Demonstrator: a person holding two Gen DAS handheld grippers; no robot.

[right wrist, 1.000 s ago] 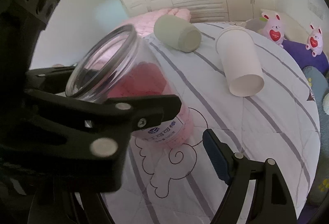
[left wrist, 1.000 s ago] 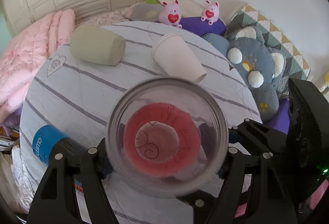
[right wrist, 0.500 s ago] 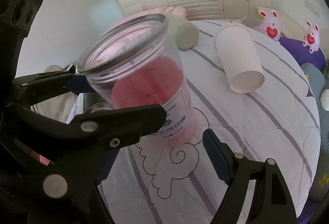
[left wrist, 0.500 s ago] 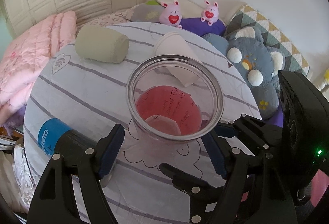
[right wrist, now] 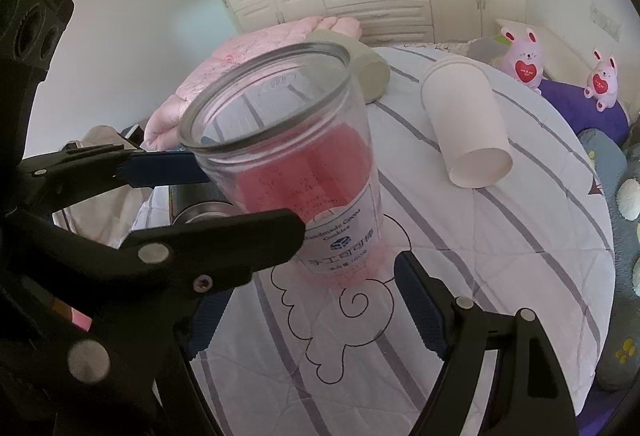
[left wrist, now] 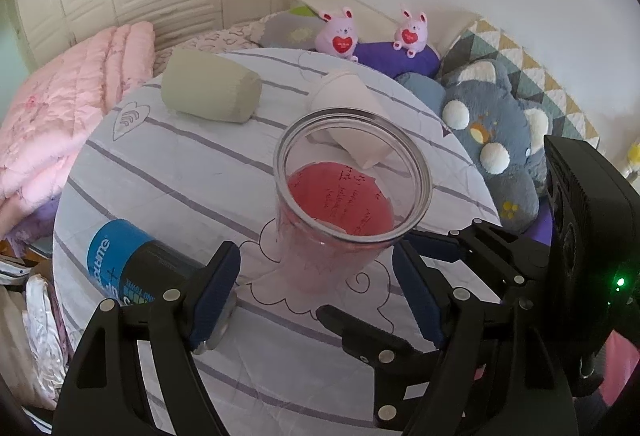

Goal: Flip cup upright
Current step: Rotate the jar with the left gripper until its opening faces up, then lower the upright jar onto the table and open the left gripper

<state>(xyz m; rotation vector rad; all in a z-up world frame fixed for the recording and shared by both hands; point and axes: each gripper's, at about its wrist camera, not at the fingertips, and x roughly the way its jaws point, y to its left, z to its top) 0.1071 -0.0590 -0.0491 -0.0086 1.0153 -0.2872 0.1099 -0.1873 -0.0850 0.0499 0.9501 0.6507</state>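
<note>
A clear plastic cup (left wrist: 344, 204) with a pink label stands upright on the round striped table (left wrist: 168, 172), mouth up. It also shows in the right wrist view (right wrist: 296, 172). My left gripper (left wrist: 320, 284) is open, its blue-padded fingers apart on either side of the cup's base, not touching it. My right gripper (right wrist: 308, 296) is open too, just in front of the cup. The left gripper's fingers (right wrist: 160, 166) show behind and in front of the cup in the right wrist view.
A white paper cup (right wrist: 468, 128) and a grey-green cup (left wrist: 208, 92) lie on their sides further back. A blue-labelled dark bottle (left wrist: 132, 260) lies at the left edge. Pink quilt, plush toys and cushions surround the table.
The cup has gone from tilted in my left gripper's grip to standing upright on the table. The left gripper has opened and let it go.
</note>
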